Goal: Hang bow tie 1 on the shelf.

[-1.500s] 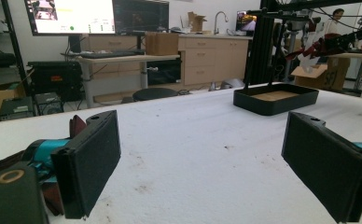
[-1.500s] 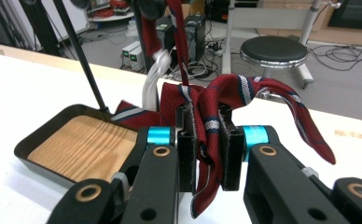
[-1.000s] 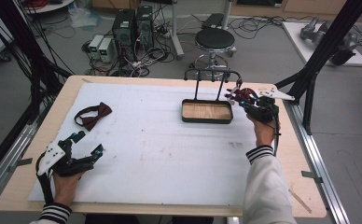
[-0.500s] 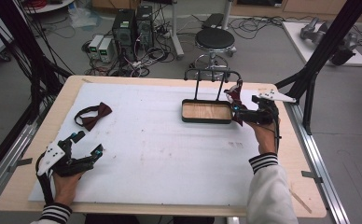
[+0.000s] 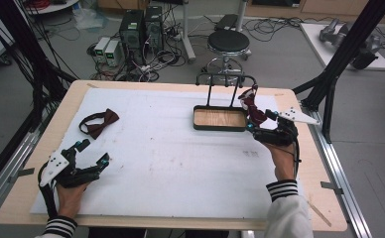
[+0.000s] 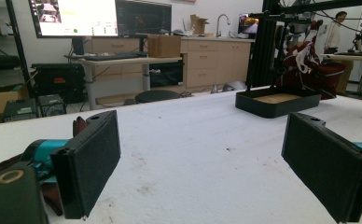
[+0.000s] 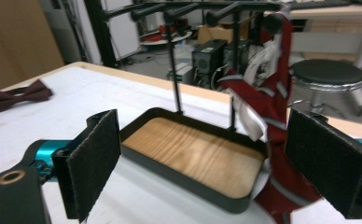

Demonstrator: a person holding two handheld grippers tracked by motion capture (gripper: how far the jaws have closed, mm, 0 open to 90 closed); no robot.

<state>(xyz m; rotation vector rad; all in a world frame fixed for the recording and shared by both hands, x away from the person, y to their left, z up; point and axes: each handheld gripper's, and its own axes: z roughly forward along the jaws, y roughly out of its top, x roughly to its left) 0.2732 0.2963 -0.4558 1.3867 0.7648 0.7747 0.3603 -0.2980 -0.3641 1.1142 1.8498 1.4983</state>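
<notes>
Right claw [image 5: 258, 121] drawn back from hung necktie [image 5: 250, 104], released, left claw [image 5: 92, 151] released, resting low

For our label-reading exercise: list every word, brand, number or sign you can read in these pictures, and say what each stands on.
No text is readable.
Wall screen in the left gripper view: windows and a green dot, any writing too blurred.
Faint marks on the white table cover in the high view: too small to read.
Striped necktie, bow tie and tray: no lettering seen.

wooden table [image 5: 27, 198] with white sheet [image 5: 170, 148]; on it bow tie [image 5: 99, 122], tray stand [image 5: 219, 119].
</notes>
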